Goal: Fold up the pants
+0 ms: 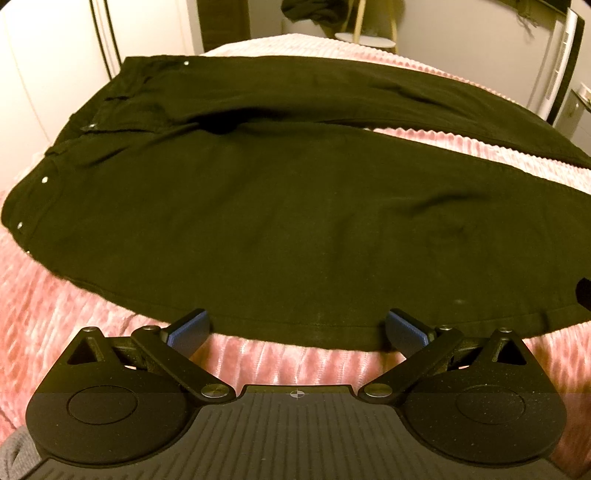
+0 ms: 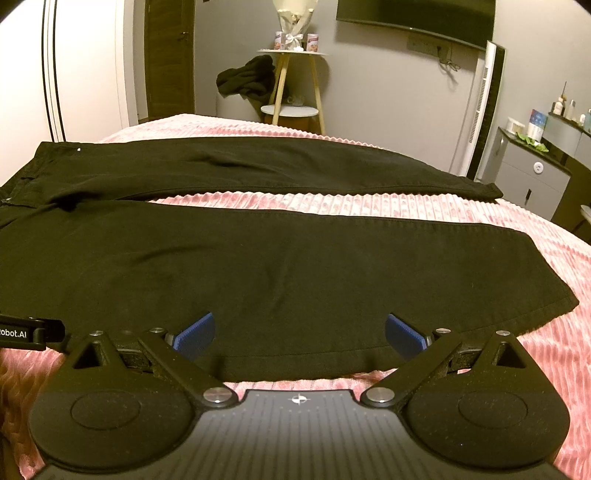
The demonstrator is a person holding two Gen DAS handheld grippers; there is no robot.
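Black pants (image 1: 258, 221) lie spread flat on a pink ribbed bedspread (image 1: 277, 362), waistband to the left, both legs running to the right with a strip of pink between them. My left gripper (image 1: 297, 326) is open, its blue pads (image 1: 190, 328) level with the near hem edge of the closer leg. In the right wrist view the same pants (image 2: 277, 273) show the leg cuffs at the right. My right gripper (image 2: 299, 334) is open too, hovering over the near edge of the closer leg. Neither gripper holds any cloth.
The bedspread (image 2: 517, 354) reaches past the pants on every side. Beyond the bed stand a small wooden side table (image 2: 293, 85), a dark heap of clothes (image 2: 247, 79), a wall TV (image 2: 413, 13) and a grey cabinet (image 2: 532, 173). The left gripper's body (image 2: 22, 332) pokes in at the left.
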